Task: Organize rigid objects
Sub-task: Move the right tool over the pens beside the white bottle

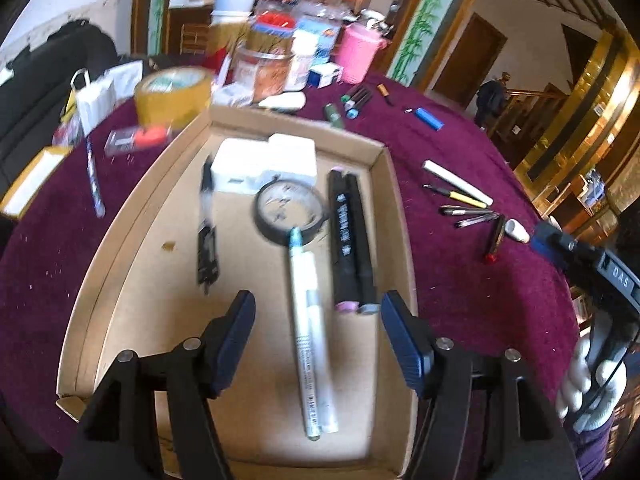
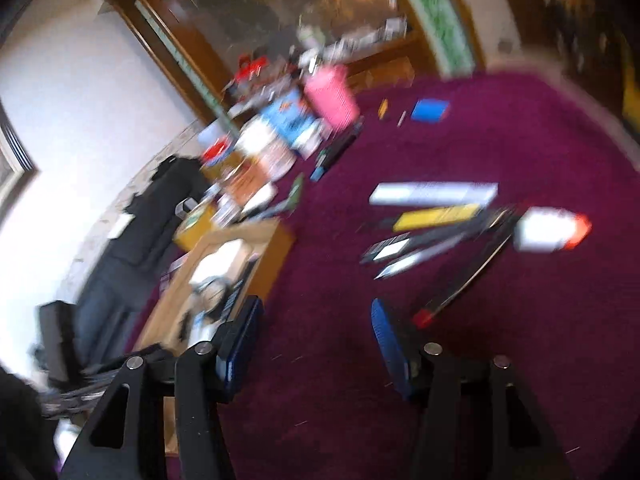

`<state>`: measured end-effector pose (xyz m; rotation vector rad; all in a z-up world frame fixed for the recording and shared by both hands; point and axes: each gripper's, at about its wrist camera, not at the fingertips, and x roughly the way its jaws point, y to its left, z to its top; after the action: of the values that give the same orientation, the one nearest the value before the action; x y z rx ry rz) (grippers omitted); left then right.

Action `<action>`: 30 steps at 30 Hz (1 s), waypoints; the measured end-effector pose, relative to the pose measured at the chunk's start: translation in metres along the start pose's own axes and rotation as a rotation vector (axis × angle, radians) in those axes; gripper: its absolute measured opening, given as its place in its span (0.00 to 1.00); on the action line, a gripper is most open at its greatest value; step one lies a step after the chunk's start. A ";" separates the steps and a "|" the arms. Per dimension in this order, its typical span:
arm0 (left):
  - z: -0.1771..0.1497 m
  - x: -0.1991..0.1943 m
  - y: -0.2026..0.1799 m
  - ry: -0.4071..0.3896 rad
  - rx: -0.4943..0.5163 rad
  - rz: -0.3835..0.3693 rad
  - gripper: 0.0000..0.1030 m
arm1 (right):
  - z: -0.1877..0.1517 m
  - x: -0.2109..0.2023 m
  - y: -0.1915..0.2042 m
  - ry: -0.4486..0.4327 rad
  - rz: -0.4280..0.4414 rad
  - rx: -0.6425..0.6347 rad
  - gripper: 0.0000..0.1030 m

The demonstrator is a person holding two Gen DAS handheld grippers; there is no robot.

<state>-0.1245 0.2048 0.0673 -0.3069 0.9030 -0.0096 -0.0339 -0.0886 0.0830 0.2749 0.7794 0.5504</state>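
Observation:
A shallow cardboard tray [image 1: 120,264] lies on the purple tablecloth. In it are two silver marker pens [image 1: 310,336], two black markers [image 1: 352,240], a black tape roll [image 1: 291,210], a black pen [image 1: 207,224] and white boxes [image 1: 264,162]. My left gripper [image 1: 318,340] is open and empty, hovering above the silver pens. My right gripper [image 2: 316,344] is open and empty over bare cloth; it also shows in the left wrist view [image 1: 580,256]. Loose pens [image 2: 432,232] and a red-tipped black pen [image 2: 464,280] lie ahead of it, blurred.
A yellow tape roll [image 1: 174,94], a pink container [image 1: 360,54] and cluttered jars and boxes stand at the table's back. More pens [image 1: 460,196], a blue lighter [image 1: 430,118] and markers [image 1: 356,100] lie right of the tray. The tray [image 2: 224,256] is left of the right gripper.

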 end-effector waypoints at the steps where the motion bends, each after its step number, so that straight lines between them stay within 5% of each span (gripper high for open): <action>1: 0.001 -0.001 -0.005 -0.011 0.011 0.009 0.65 | 0.004 -0.011 0.002 -0.063 -0.066 -0.047 0.76; 3: 0.001 -0.004 -0.018 -0.039 0.041 0.047 0.69 | 0.008 -0.030 0.003 -0.196 -0.188 -0.113 0.97; 6: 0.004 -0.007 -0.038 -0.097 0.105 0.149 0.73 | 0.015 -0.050 -0.008 -0.405 -0.309 -0.150 1.00; 14: 0.008 0.003 -0.084 -0.162 0.255 0.325 0.81 | 0.028 -0.008 -0.093 -0.268 -0.465 0.018 0.99; 18: 0.008 0.014 -0.099 -0.176 0.298 0.418 0.81 | 0.031 -0.014 -0.101 -0.270 -0.448 0.053 1.00; 30: 0.008 0.037 -0.114 -0.113 0.323 0.398 0.81 | 0.024 0.000 -0.094 -0.203 -0.401 0.038 1.00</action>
<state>-0.0815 0.0925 0.0734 0.1743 0.8229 0.2253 0.0184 -0.1672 0.0587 0.1984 0.6258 0.1268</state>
